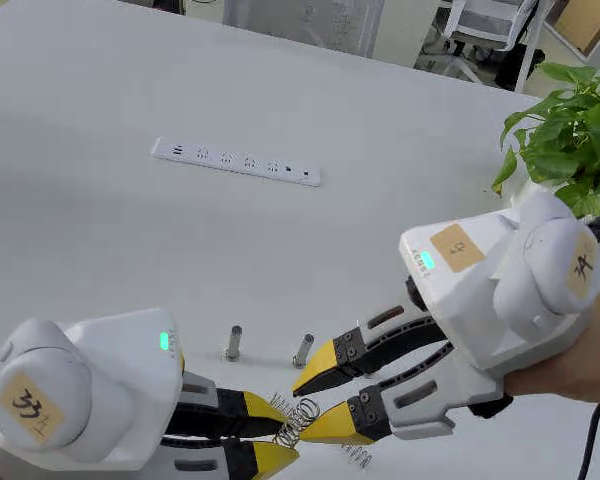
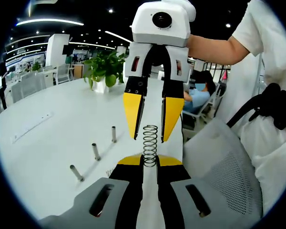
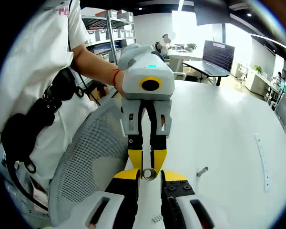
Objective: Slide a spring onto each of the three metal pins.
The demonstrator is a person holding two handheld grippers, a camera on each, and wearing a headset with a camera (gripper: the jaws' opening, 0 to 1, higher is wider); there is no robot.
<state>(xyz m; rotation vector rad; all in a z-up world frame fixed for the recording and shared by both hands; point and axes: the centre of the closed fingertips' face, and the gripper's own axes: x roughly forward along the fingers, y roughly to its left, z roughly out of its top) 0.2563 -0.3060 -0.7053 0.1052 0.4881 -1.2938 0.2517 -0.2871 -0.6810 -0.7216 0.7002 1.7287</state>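
Observation:
A steel coil spring (image 1: 298, 420) juts out from my left gripper (image 1: 283, 432), which is shut on its lower end at the bottom of the head view. In the left gripper view the spring (image 2: 150, 142) stands upright from the shut yellow tips (image 2: 150, 160). My right gripper (image 2: 151, 136) faces it, open, with one finger on each side of the spring's free end. End-on, the spring (image 3: 149, 173) lies between the right gripper's (image 3: 150, 177) tips. Three short metal pins (image 2: 113, 134) (image 2: 96, 151) (image 2: 76, 172) stand on the white table; two pins (image 1: 234, 342) (image 1: 303, 350) stand just beyond the grippers.
A loose spring (image 1: 356, 457) lies on the table under the right gripper. A white power strip (image 1: 236, 161) lies farther back. A potted plant (image 1: 570, 140) stands at the right edge. A grey mesh chair (image 2: 229, 176) sits by the table's near edge.

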